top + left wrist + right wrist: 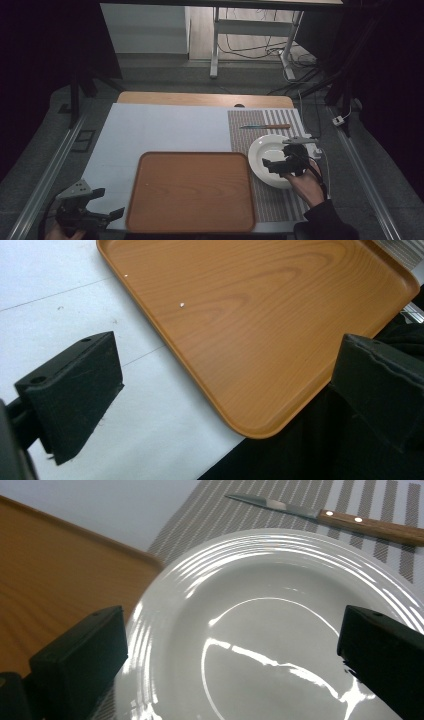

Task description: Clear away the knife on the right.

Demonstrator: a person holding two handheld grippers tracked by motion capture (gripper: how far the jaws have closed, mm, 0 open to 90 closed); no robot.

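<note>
Slippage is the main hazard judged from this position: the round white glazed plate (267, 150) is glossy and shallow-rimmed, and should the right gripper (281, 165) be closed on its rim at a slant, the plate could be tipped or pushed across the grey-and-white striped placemat (272, 200) toward the wooden-handled table knife (265, 126) lying beyond it. A scrape against the raised edge of the rounded rectangular wooden tray (190, 192), just beside the plate, is also conceivable.

The right gripper is held over the near side of the plate with its jaws spread wide and nothing between them; in the right gripper view the plate's bowl is seen between the two black jaws. Contact with the rim cannot be told.

The left gripper (100, 202) is kept at the table's near left corner, beside the tray, jaws wide apart and empty, over the pale blue-white table cover (150, 130).
</note>
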